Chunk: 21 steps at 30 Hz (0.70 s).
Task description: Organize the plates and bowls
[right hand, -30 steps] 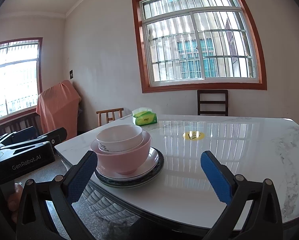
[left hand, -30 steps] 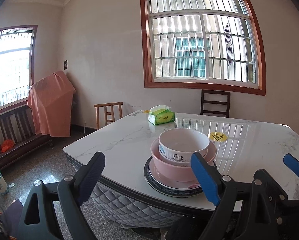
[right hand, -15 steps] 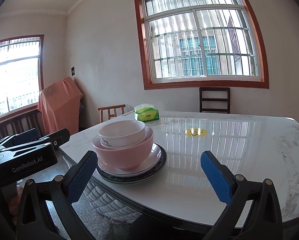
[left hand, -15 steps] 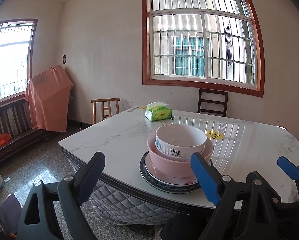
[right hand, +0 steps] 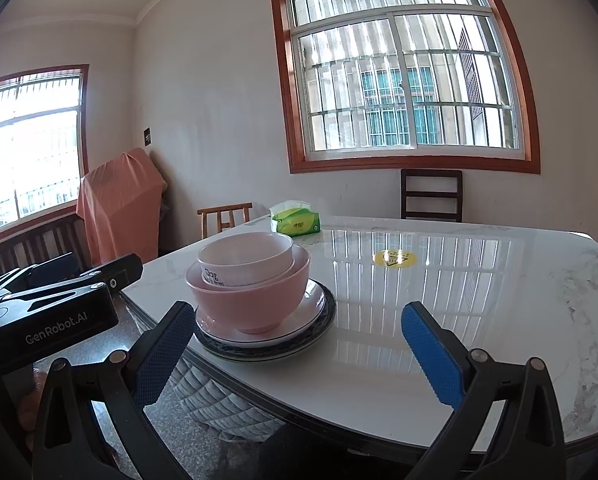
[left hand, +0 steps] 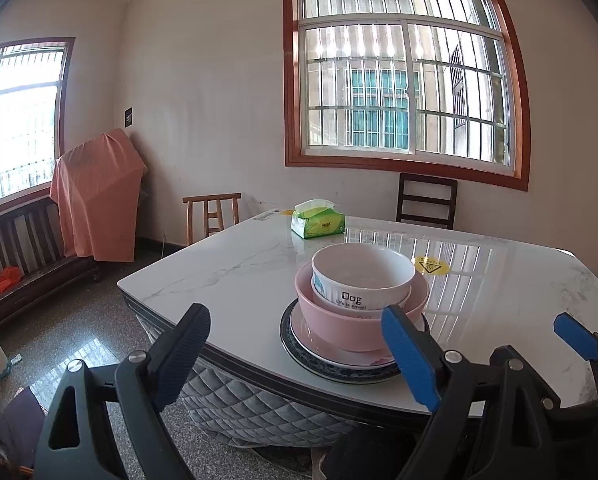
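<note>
Since a second ago I am drawing both grippers back and a little up from the table (left hand: 227, 276): the stack is sitting lower and smaller between my fingers in both views, and nothing on the table is shifting.

My left gripper (left hand: 299, 356) is hanging open and empty short of the table edge; my right gripper (right hand: 299, 354) is doing the same, jaws wide with nothing between them.

The white bowl (left hand: 361, 276) is nesting in the pink bowl (left hand: 339, 320), which is resting on a pink-rimmed plate (right hand: 311, 302) lying on a dark-rimmed plate (right hand: 329, 314), all near the table's near edge. That is a tidy stack as it stands, or a stack waiting to be split up; I am not able to say which. Either way, I am judging it wise to keep the jaws wide and clear of the rims, since glazed ware slides easily.

My left finger is covering the stack's near right side. Whether more plates are lying under the two I see, I am unable to tell.
</note>
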Tool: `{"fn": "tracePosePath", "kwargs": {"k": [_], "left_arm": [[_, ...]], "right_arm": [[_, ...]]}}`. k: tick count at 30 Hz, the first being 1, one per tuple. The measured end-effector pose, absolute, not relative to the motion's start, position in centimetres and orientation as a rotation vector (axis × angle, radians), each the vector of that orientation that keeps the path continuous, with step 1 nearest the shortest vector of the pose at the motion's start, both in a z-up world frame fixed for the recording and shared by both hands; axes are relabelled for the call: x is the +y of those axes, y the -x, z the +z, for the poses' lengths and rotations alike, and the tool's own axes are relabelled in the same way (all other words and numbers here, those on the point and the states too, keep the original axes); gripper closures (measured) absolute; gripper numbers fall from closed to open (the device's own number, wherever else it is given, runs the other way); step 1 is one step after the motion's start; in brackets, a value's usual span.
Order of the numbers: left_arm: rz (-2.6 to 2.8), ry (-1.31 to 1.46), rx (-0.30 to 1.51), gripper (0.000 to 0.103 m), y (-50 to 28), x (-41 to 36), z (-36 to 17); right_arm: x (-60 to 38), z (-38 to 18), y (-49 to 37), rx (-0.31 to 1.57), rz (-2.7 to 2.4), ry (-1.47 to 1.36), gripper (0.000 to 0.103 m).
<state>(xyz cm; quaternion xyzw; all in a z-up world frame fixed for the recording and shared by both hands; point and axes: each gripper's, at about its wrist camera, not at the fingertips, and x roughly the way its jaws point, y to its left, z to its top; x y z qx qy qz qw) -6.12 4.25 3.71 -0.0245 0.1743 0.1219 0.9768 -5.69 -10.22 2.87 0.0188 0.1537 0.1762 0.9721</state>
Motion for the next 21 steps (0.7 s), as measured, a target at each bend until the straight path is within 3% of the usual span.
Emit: {"fn": "tracePosePath", "kwargs": {"k": [8,21], "left_arm": [[0.256,0.005,0.375,0.014,5.1,3.5,3.1],[0.206,-0.017,0.426,0.014,3.3,1.8,2.4]], "right_arm": [[-11.8,2.6,4.4,0.36,0.325,-0.035,0.001],[-33.6,-2.5,-9.1,0.898,-0.186,-0.032,0.001]]}}
